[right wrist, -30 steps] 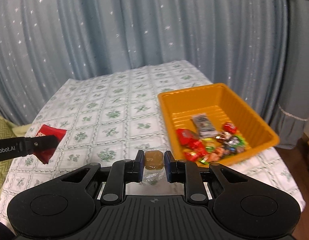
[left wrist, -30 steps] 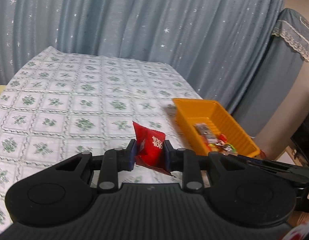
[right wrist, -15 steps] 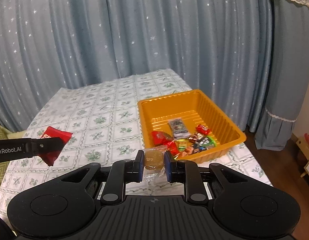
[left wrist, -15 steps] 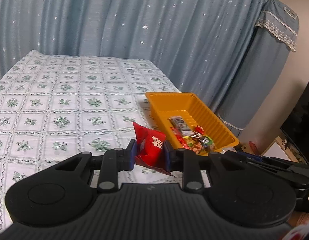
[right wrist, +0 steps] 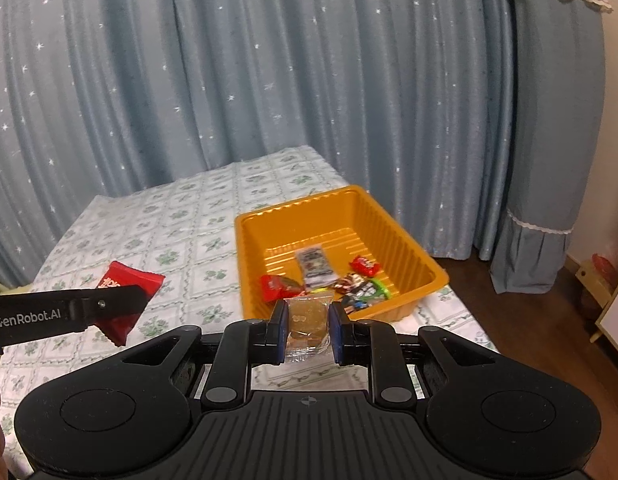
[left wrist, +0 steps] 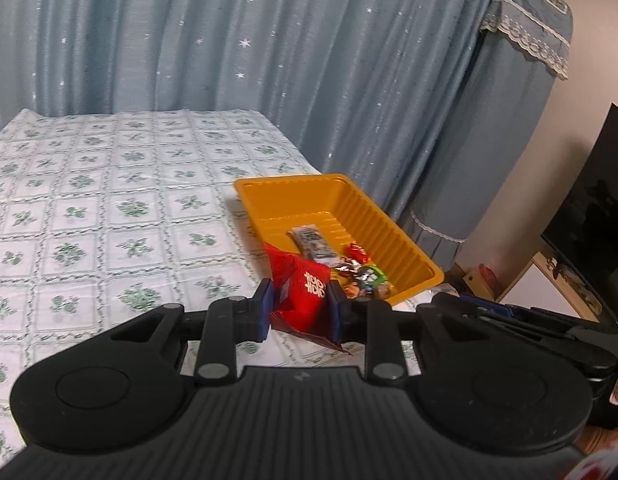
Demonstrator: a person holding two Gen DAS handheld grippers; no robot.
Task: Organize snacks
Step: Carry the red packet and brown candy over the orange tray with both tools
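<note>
Left hand-held gripper (left wrist: 300,306) clamps red packet (left wrist: 305,296); right hand-held gripper (right wrist: 308,330) clamps clear-wrapped cake (right wrist: 308,322).

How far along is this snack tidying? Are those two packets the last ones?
Several wrapped snacks already lie in the orange tray. In hand: the left gripper clamps a red packet, the right gripper a clear-wrapped brown biscuit, both short of the tray. Dropping those two in remains; no other loose snacks show on the tablecloth.

Star-dotted blue curtains (right wrist: 269,80) hang behind a floral-clothed table (left wrist: 109,200); wooden floor (right wrist: 529,320).
</note>
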